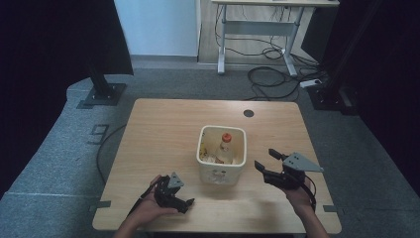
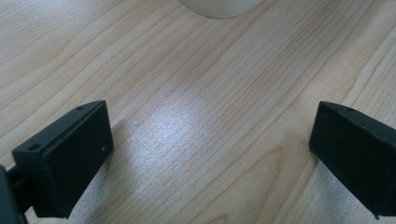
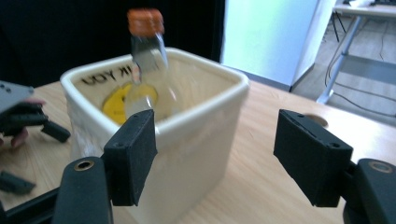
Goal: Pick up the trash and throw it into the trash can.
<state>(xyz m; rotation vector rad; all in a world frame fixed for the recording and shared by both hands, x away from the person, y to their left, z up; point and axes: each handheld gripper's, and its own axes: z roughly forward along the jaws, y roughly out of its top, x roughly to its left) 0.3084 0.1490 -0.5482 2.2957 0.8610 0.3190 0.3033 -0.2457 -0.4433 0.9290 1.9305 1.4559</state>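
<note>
Tools flank our cream bin [image 1: 221,171] mid-surface: left tool [image 1: 174,196] spread near the front edge, right tool [image 1: 275,164] spread beside the bin.

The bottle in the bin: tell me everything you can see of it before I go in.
The bottle looks like clear plastic with an orange screw cap. It stands tilted inside the cream square bin, its neck and cap rising above the rim and leaning toward the bin's far side. Something yellow shows low on or behind it; I cannot tell which. Its base is hidden by the bin wall. No gripper touches it.
</note>
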